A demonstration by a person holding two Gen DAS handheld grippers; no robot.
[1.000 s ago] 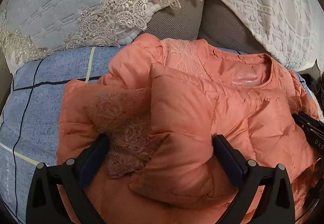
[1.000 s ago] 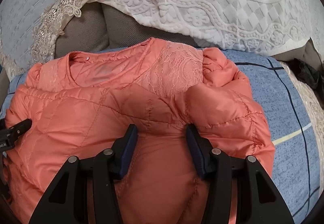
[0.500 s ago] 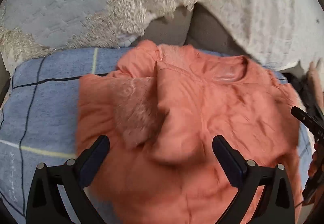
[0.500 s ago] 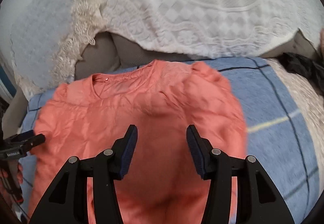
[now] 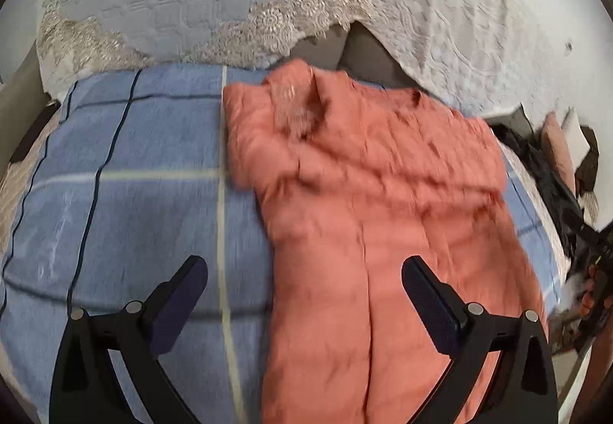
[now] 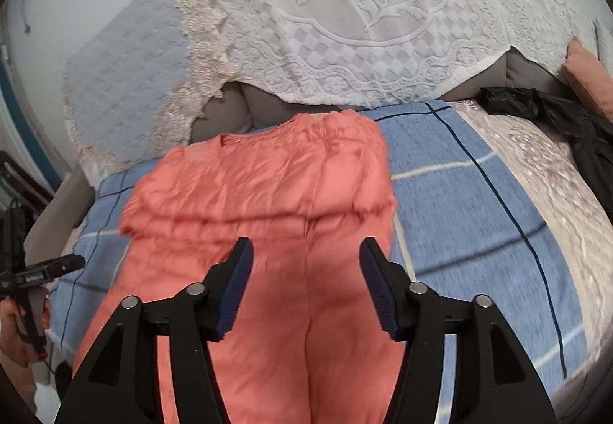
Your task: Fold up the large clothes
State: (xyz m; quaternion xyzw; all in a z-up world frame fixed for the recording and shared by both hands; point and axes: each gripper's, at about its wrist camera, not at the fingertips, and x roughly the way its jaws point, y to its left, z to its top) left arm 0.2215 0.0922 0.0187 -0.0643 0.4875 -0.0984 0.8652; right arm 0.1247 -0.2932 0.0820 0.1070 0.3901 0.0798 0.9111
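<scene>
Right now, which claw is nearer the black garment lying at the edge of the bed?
Right. The right claw hangs over the coral jacket, with the black garment off to its right. The left claw straddles the jacket's opposite edge, the jacket's whole width away.

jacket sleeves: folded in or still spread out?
Folded in. The orange jacket lies as a narrow panel on the blue blanket, both sleeves tucked across the chest, none sticking out sideways. Lower half is not yet folded up.

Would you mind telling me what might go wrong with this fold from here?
1. The puffy coral jacket lies free of both open tools, so its folded-in sleeves may spring back.
2. Its upper edge sits near the gap before the grey cushions, where it might slip.
3. Motion blur could spoil aim at the next grasp.
</scene>
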